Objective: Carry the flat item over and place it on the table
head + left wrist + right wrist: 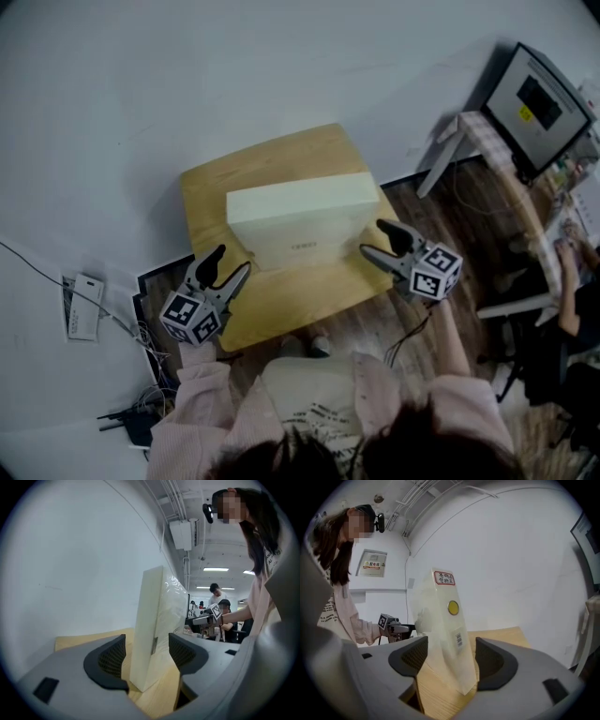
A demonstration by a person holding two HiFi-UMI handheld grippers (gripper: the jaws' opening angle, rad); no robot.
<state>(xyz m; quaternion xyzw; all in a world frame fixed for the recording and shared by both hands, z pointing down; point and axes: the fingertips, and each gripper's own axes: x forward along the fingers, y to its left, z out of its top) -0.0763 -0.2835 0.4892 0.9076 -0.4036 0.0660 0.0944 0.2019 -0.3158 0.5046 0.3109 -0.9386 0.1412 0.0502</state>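
A flat white box (300, 211) lies on the small wooden table (281, 305) against the white wall. My left gripper (234, 259) hovers just off the box's near left corner, jaws apart. My right gripper (372, 236) sits just off its right end, jaws also apart. In the left gripper view the box's end (150, 625) stands in line between the two pads with a gap on each side. In the right gripper view the labelled end (445, 630) shows the same way, untouched by either pad. Each gripper camera sees the other gripper (208, 616) (393, 625) across the box.
A monitor (539, 103) stands on a white-legged side table at the right, and a seated person (572, 309) is beyond it. Cables and a white device (84, 305) lie on the floor at the left. The wall closes off the table's far side.
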